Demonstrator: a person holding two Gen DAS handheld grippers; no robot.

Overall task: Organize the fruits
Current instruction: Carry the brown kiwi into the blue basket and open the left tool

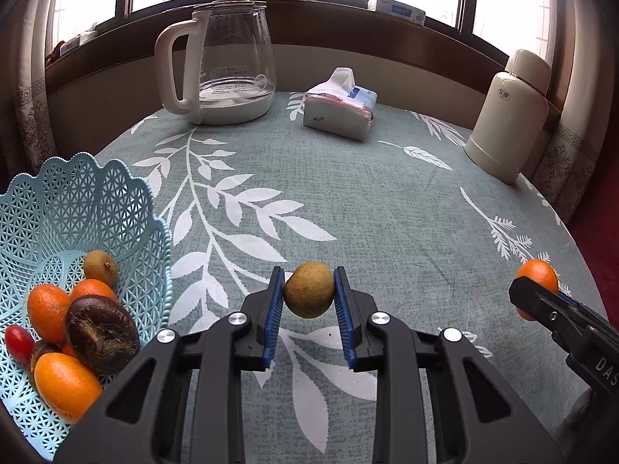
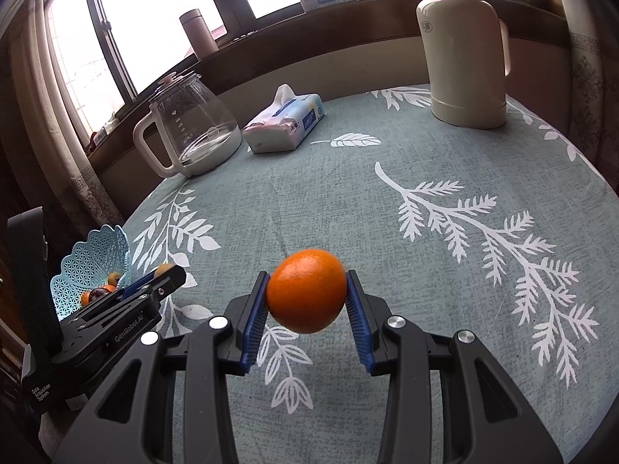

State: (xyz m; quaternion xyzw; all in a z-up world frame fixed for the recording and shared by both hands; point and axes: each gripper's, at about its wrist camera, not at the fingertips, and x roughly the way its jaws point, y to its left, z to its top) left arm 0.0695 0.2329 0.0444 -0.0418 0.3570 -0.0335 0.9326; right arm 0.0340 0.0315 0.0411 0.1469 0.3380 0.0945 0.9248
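Left of the left gripper (image 1: 309, 290) sits the basket (image 1: 96, 201), fruit inside. That gripper pinches a longan (image 1: 309, 289); well to its right, the right gripper (image 2: 307, 290) clamps an orange (image 2: 307, 290) — both above the tablecloth (image 1: 387, 212).

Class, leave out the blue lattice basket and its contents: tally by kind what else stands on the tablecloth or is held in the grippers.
Held fruits: 2 (yellow-brown round fruit, orange citrus fruit)
Clear glass kettle: 1
Soft tissue pack: 1
Cream vacuum flask: 1
Total: 5
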